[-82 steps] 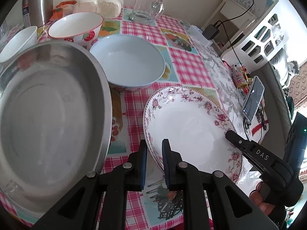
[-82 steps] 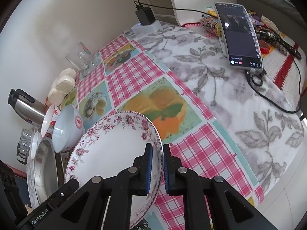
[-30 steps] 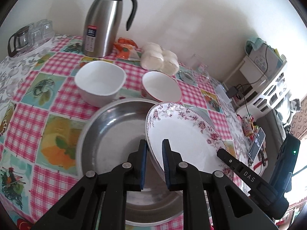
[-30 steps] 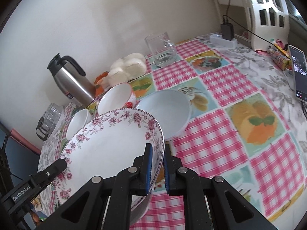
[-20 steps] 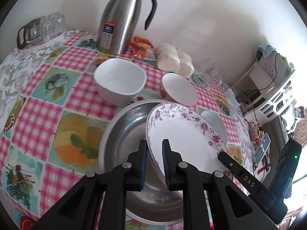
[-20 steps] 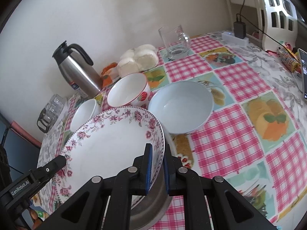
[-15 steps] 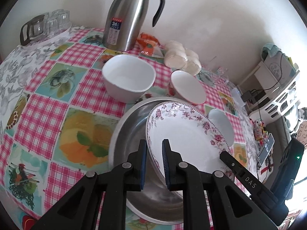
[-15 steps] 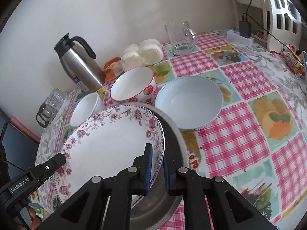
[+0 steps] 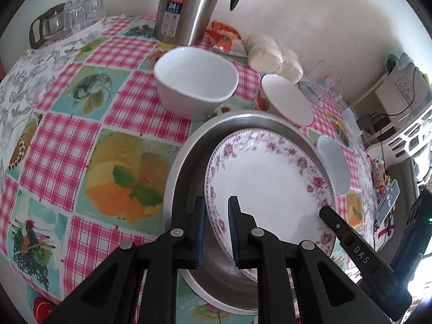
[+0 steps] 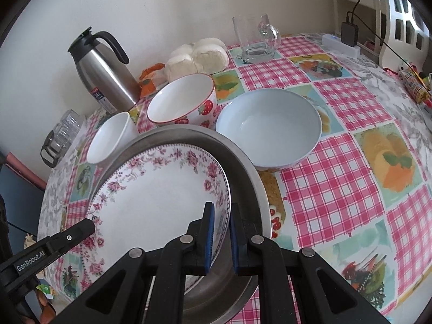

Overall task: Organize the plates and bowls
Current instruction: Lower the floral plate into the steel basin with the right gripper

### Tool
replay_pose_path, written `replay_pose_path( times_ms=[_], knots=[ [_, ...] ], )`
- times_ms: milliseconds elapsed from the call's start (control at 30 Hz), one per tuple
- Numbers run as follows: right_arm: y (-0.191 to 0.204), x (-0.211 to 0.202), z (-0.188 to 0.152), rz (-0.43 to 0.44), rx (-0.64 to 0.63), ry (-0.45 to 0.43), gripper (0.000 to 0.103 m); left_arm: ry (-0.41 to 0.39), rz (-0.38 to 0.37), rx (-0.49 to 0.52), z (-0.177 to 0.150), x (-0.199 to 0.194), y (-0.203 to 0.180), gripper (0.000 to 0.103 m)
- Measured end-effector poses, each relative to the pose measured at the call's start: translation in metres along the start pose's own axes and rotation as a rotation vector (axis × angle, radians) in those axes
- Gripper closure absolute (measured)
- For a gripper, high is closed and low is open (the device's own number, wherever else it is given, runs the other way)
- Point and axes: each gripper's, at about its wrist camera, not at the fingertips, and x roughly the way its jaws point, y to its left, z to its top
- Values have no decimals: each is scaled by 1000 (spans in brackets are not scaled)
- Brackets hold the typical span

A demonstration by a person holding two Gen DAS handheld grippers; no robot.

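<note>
A white plate with a pink flower rim [image 9: 270,189] [image 10: 151,205] sits low inside a large steel pan [image 9: 178,167] [image 10: 243,167]. My left gripper [image 9: 216,224] is shut on the plate's left rim. My right gripper [image 10: 221,232] is shut on its right rim. Behind the pan stand a white bowl [image 9: 194,81] [image 10: 110,137], a strawberry-pattern bowl [image 9: 286,100] [image 10: 183,102] and a pale blue bowl [image 9: 332,164] [image 10: 270,124].
A steel thermos [image 9: 189,8] [image 10: 105,73], a bag of buns [image 10: 199,56], a glass mug [image 10: 253,37] and a glass jug with cups [image 9: 59,21] stand along the wall. A phone [image 9: 388,202] and cables lie at the far right.
Both grippers carried the plate from the right part of the table over the steel pan and lowered it into the pan. Both stay shut on its rim.
</note>
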Motion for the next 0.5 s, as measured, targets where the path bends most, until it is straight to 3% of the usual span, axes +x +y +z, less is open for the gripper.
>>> replay_pose_path(
  times_ms=[333, 500],
  knots=[
    [1, 11, -4, -31, -35, 41, 90, 60, 10, -18, -4, 12, 3, 87],
    [4, 13, -6, -30, -61, 53, 90, 161, -20, -80, -11, 26, 10, 87]
  ],
)
